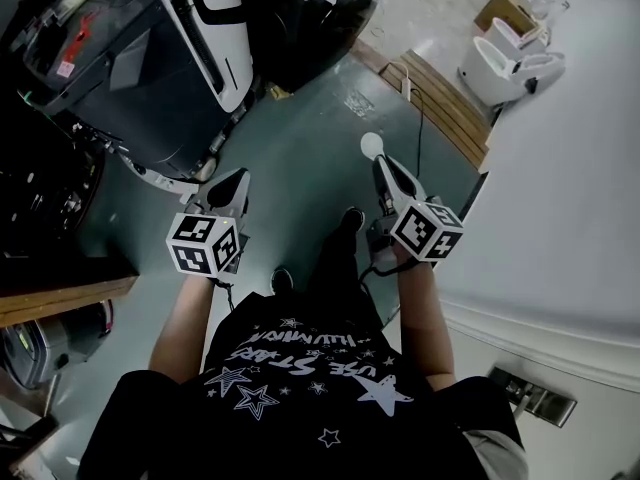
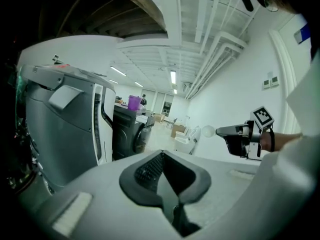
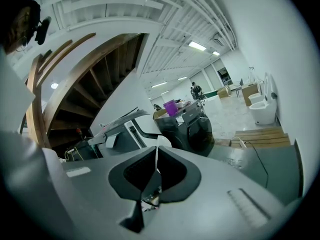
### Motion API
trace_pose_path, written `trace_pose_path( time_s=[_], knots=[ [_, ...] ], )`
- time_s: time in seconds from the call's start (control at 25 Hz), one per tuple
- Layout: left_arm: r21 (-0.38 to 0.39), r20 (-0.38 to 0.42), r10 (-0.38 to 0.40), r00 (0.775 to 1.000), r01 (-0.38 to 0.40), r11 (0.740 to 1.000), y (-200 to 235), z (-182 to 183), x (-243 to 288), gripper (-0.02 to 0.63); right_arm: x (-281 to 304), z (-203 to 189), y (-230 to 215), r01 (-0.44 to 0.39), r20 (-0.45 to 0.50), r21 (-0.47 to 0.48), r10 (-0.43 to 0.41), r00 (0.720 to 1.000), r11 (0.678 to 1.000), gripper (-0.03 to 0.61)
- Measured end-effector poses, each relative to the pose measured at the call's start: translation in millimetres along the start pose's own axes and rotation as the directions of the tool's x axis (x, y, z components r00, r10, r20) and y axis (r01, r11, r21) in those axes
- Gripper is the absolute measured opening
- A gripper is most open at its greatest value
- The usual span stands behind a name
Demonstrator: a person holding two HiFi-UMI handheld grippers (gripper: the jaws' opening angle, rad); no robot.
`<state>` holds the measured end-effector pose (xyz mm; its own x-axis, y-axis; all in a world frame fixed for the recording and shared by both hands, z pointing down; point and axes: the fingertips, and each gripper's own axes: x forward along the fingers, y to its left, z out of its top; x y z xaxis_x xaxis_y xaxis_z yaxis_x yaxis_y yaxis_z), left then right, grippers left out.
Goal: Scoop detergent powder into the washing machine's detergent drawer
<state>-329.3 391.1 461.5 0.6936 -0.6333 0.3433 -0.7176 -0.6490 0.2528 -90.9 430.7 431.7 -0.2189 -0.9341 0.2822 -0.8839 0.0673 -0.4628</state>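
Plainly white and round-bowled, the scoop (image 1: 372, 145) is pinched in the right gripper (image 1: 381, 163) over the grey-green floor (image 1: 300, 148), well apart from the washing machine (image 1: 190, 58). The left gripper (image 1: 238, 178) has its jaws pressed together, empty; the white lettering on the person's starred shirt (image 1: 300, 368) is too warped to read.

The grey floor (image 1: 300, 148) carries a washing machine (image 1: 170, 68), a wooden platform (image 1: 445, 103) and a cable (image 1: 419, 133).
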Motion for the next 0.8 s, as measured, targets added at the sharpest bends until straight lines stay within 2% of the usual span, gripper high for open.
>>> trace_pose_path(
  time_s=[0.4,0.64,0.8],
  knots=[
    [0.024,-0.026,-0.015,1.000,0.016,1.000,-5.6,11.0,45.0,0.000,20.0,18.2,-32.8,0.016,-0.005,-0.014,-0.016,1.000,1.000,0.036],
    [0.036,-0.044,-0.022,0.999,0.024,0.999,-13.0,35.4,113.4,0.000,56.1,58.8,-85.6,0.021,-0.003,0.002,-0.021,1.000,1.000,0.036],
    [0.043,-0.044,0.004,0.999,-0.002,0.999,-15.4,63.4,169.1,0.000,94.6,97.7,-126.6,-0.002,-0.007,-0.001,0.002,1.000,1.000,0.036]
  ],
)
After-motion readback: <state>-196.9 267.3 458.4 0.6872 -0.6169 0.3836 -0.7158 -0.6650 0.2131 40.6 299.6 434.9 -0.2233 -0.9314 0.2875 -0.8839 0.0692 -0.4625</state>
